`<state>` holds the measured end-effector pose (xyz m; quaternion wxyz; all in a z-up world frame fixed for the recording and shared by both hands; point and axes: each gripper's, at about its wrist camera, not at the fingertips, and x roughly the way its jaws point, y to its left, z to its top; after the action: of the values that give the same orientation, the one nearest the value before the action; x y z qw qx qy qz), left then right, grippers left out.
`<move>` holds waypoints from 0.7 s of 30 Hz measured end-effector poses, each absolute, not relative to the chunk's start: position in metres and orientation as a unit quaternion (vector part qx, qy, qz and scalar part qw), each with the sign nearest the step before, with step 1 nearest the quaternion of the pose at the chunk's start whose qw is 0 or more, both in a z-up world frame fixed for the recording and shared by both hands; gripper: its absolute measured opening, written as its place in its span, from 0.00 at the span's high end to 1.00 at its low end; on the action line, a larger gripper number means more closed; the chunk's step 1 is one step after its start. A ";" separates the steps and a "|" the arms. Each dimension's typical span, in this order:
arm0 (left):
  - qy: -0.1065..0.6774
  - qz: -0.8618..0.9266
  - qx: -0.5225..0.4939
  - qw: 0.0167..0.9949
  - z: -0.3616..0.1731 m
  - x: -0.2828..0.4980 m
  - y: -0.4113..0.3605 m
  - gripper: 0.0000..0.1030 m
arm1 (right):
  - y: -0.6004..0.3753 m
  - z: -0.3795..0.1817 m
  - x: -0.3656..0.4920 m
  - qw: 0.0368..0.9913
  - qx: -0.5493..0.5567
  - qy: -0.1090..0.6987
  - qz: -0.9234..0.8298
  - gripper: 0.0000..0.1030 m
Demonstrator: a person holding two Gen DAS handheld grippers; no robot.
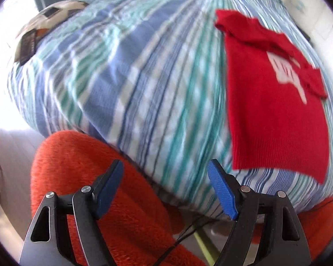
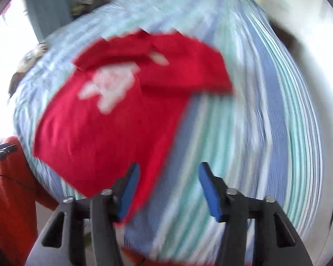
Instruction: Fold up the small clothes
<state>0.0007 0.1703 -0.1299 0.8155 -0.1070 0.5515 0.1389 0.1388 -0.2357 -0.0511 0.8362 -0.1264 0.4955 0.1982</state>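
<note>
The left hand-held gripper (image 1: 165, 190) has its two blue-padded fingers spread wide, with nothing between them. It points steeply down over the near edge of a bed, and below it lies the person's orange fleecy garment (image 1: 113, 199), which fills the lower part of the left wrist view. A thin dark cable (image 1: 188, 232) runs across that garment.

The right hand-held gripper (image 2: 166, 190) also stands with its jaws apart and holds nothing. Its left blue pad (image 2: 128, 190) overlaps the near corner of the red sweater in the picture, but the pads do not press on the cloth; the view is blurred, so contact at that edge cannot be settled.

The red sweater (image 1: 275, 115) lies flat on the striped bedcover (image 1: 133, 84), a blue, teal and white sheet. In the left wrist view it sits to the right of the gripper, its ribbed hem nearest the bed's edge and a sleeve folded across the top over a white chest motif (image 1: 286, 71). In the right wrist view the sweater (image 2: 113, 119) fills the centre left, with the white motif (image 2: 111, 86) partly covered by a folded sleeve.

At the far left corner of the bed rests a patterned pillow (image 1: 46, 28). At the left edge of the right wrist view, part of the other gripper (image 2: 2, 151) shows beside the orange garment (image 2: 11, 199).
</note>
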 end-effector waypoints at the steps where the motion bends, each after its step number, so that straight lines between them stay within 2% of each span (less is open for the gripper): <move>1: 0.545 0.145 -0.109 0.819 -0.125 0.004 0.172 0.22 | -0.220 -0.051 0.150 0.836 -0.145 0.482 0.219 0.38; 4: 0.537 0.153 -0.109 0.822 -0.113 0.006 0.173 0.22 | -0.157 -0.077 0.193 0.824 -0.217 0.452 0.263 0.38; 7: 0.527 0.164 -0.111 0.827 -0.103 -0.001 0.177 0.21 | -0.122 -0.123 0.236 0.824 -0.257 0.448 0.235 0.41; 10: 0.540 0.189 -0.107 0.813 -0.103 -0.010 0.178 0.21 | -0.146 -0.132 0.266 0.835 -0.159 0.483 0.211 0.91; 14: 0.540 0.211 -0.126 0.805 -0.106 -0.024 0.199 0.21 | -0.263 -0.075 0.271 0.898 0.034 0.420 0.127 0.93; 17: 0.545 0.207 -0.146 0.799 -0.113 -0.023 0.205 0.21 | -0.371 -0.049 0.254 0.917 0.066 0.392 0.024 0.93; 21: 0.553 0.182 -0.148 0.799 -0.119 -0.007 0.186 0.21 | -0.482 -0.056 0.232 0.899 0.096 0.420 -0.082 0.94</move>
<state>-0.0071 0.1863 -0.1193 0.7993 -0.1479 0.5535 0.1815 0.2319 -0.4824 -0.0563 0.8987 0.0959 0.4200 -0.0823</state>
